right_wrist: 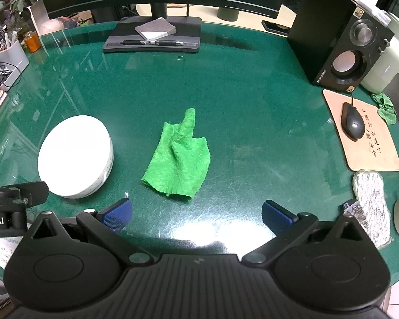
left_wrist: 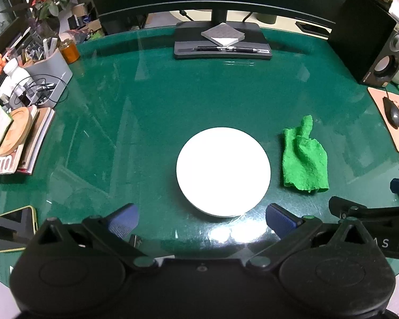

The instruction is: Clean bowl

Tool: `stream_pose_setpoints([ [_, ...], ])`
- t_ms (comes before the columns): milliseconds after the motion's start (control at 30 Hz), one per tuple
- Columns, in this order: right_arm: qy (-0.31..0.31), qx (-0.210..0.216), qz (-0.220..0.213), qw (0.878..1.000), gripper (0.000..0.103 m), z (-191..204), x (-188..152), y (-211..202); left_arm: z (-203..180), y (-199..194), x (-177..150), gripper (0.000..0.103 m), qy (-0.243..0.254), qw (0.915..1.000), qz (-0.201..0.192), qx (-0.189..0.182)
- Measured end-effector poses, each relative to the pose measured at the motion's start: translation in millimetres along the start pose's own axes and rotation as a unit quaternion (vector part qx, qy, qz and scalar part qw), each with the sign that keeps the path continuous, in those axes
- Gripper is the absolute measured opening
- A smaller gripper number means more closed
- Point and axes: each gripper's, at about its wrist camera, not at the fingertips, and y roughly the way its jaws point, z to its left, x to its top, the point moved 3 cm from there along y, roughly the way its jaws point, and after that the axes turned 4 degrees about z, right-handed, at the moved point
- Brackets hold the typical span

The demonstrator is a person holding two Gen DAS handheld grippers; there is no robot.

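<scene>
A white bowl sits upright on the green glass-topped desk, just ahead of my left gripper, which is open and holds nothing. A crumpled green cloth lies flat to the right of the bowl, a small gap apart. In the right wrist view the cloth lies straight ahead of my right gripper, open and empty, and the bowl is at the left. Part of the right gripper shows at the left view's right edge.
A monitor stand with a pen and notepad is at the back. A speaker, a mouse on its pad and a silvery scrubbing pad lie at the right. A phone, books and a desk organiser crowd the left.
</scene>
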Motion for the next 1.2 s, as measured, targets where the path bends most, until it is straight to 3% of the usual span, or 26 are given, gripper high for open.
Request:
stream_pose_setpoints([
  [267, 0.000, 0.004, 0.000, 1.000, 0.103, 1, 0, 1, 5, -2, -4, 0.103, -0.004, 0.9999, -0.004, -0.009],
  [400, 0.002, 0.006, -0.011, 1.000, 0.103, -2, 2, -3, 3, -6, 3, 0.102, -0.002, 0.9999, -0.015, 0.006],
  [500, 0.001, -0.015, -0.073, 0.997, 0.103, -6, 9, -20, 6, -26, 8, 0.102, 0.005, 0.9973, -0.072, 0.015],
  [567, 0.003, -0.028, -0.133, 0.991, 0.103, -9, 13, -37, 10, -48, 11, 0.102, 0.006, 0.9902, -0.139, 0.014],
  [633, 0.016, -0.034, -0.216, 0.976, 0.103, -15, 13, -57, 14, -62, 10, 0.103, 0.002, 0.9813, -0.193, 0.000],
  [700, 0.035, -0.031, -0.273, 0.961, 0.103, -23, 8, -63, 16, -62, 7, 0.103, 0.005, 0.9758, -0.216, -0.034],
  [767, 0.039, -0.006, -0.268, 0.963, 0.103, -30, 1, -47, 20, -42, 3, 0.102, 0.019, 0.9771, -0.190, -0.094],
  [833, 0.030, 0.020, -0.207, 0.978, 0.103, -35, -1, -17, 27, -37, 2, 0.102, -0.006, 0.9776, -0.184, -0.101],
  [933, 0.037, 0.011, -0.197, 0.980, 0.103, -42, -3, -14, 40, -41, 2, 0.103, -0.062, 0.9716, -0.207, -0.096],
  [1000, 0.050, 0.016, -0.213, 0.976, 0.103, -48, 0, -23, 38, -34, 4, 0.103, -0.062, 0.9818, -0.175, -0.041],
  [1067, 0.049, 0.014, -0.191, 0.980, 0.103, -46, 4, -15, 34, -9, 10, 0.102, -0.055, 0.9928, -0.098, 0.040],
  [1200, 0.034, 0.032, -0.128, 0.991, 0.103, -33, 2, 2, 37, -10, 2, 0.102, -0.084, 0.9931, -0.081, 0.009],
])
